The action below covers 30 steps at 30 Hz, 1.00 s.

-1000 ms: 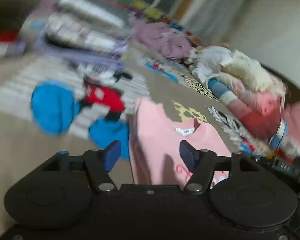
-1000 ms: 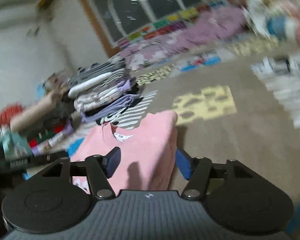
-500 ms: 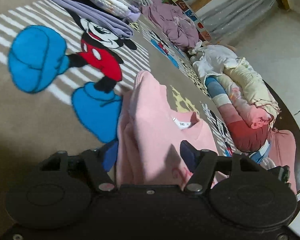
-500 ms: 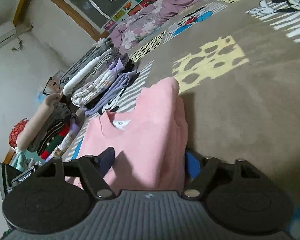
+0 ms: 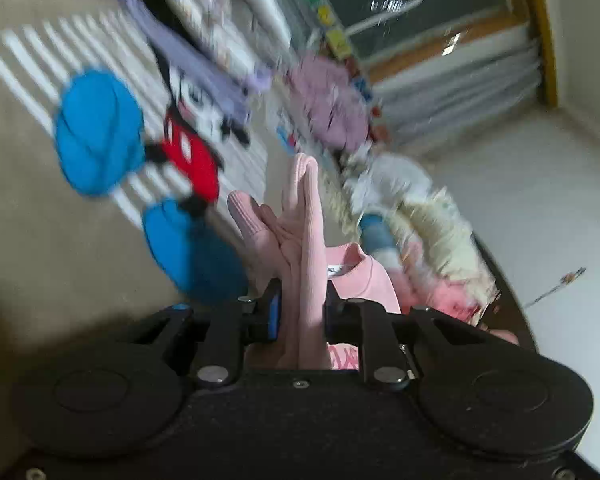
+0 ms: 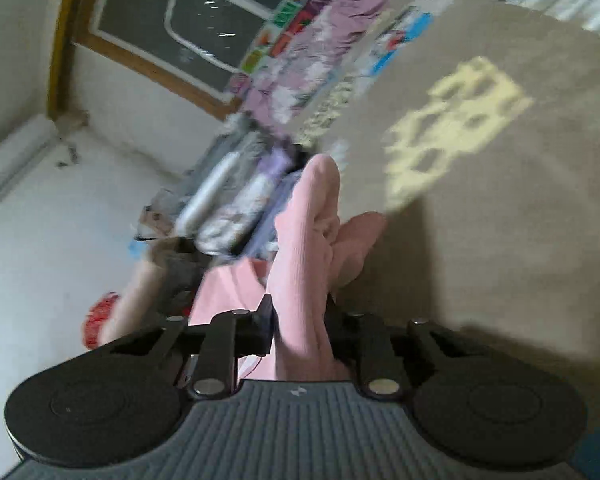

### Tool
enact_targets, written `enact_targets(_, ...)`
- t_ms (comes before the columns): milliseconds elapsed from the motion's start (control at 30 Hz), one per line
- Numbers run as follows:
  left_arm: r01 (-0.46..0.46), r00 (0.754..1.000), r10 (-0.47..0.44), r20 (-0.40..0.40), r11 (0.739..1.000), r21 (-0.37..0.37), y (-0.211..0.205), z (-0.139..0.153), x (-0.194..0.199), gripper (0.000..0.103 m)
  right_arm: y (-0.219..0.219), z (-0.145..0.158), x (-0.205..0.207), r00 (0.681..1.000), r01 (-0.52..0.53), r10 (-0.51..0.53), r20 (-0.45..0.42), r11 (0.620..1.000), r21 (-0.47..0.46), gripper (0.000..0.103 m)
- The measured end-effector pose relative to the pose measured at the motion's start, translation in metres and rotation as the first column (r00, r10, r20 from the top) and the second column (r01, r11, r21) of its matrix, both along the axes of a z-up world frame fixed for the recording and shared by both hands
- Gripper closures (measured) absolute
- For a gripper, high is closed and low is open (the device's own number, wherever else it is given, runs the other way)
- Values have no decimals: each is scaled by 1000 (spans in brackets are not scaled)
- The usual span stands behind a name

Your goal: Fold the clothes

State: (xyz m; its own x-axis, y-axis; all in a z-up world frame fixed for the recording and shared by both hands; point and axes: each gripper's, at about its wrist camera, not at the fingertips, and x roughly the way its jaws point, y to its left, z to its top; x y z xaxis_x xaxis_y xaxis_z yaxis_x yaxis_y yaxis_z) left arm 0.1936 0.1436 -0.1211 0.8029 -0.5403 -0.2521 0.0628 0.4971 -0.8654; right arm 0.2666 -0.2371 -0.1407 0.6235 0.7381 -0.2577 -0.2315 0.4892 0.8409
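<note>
A pink sweatshirt [image 5: 304,240] with a white neck label is pinched at its two side edges and lifted off the carpet. My left gripper [image 5: 300,314] is shut on a thick fold of its left edge, which stands up between the jaws. My right gripper [image 6: 300,320] is shut on a fold of the same pink sweatshirt [image 6: 308,248] at its right edge. The rest of the garment hangs between the two grippers, mostly hidden behind them.
A tan carpet [image 6: 480,220] with a cartoon mouse print [image 5: 188,152] lies below. A stack of folded clothes [image 6: 236,200] stands at the far side, also in the left wrist view [image 5: 204,28]. A heap of unfolded clothes [image 5: 432,232] lies at the right.
Both grippers were open over the flat sweatshirt; they have closed on its side edges and raised it, so the fabric now stands bunched between the jaws. Both views blur from motion.
</note>
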Motion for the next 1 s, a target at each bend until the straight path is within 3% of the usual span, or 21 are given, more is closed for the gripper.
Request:
enact_targets(233, -179, 977, 194, 83, 970, -165, 74, 32, -85, 85, 64, 56, -5, 985, -154, 147, 93, 985, 72, 79)
enact_targets(367, -308, 941, 330, 76, 929, -206, 113, 40, -150, 85, 117, 77, -14, 956, -280, 269, 116, 956, 91, 79)
enact_targets(467, -402, 901, 428, 73, 886, -233, 142, 43, -195, 85, 162, 85, -23, 925, -371, 362, 114, 925, 78, 79)
enact_targets(600, -518, 825, 558, 89, 810, -277, 183, 54, -245, 85, 237, 104, -30, 862, -500, 490, 127, 864, 59, 79)
enact_targets(733, -620, 724, 677, 134, 723, -306, 225, 71, -282, 85, 320, 132, -26, 775, -627, 615, 147, 776, 62, 79)
enact_targets(867, -701, 619, 768, 162, 634, -326, 257, 85, -296, 85, 396, 159, -16, 698, -714, 698, 162, 694, 86, 79)
enact_targets(933, -743, 561, 808, 180, 587, -323, 270, 92, -298, 85, 431, 167, -6, 679, -734, 716, 164, 665, 137, 79)
enact_targets(1000, -772, 518, 830, 207, 558, -306, 283, 102, -294, 85, 461, 174, 0, 662, -749, 730, 169, 643, 159, 79)
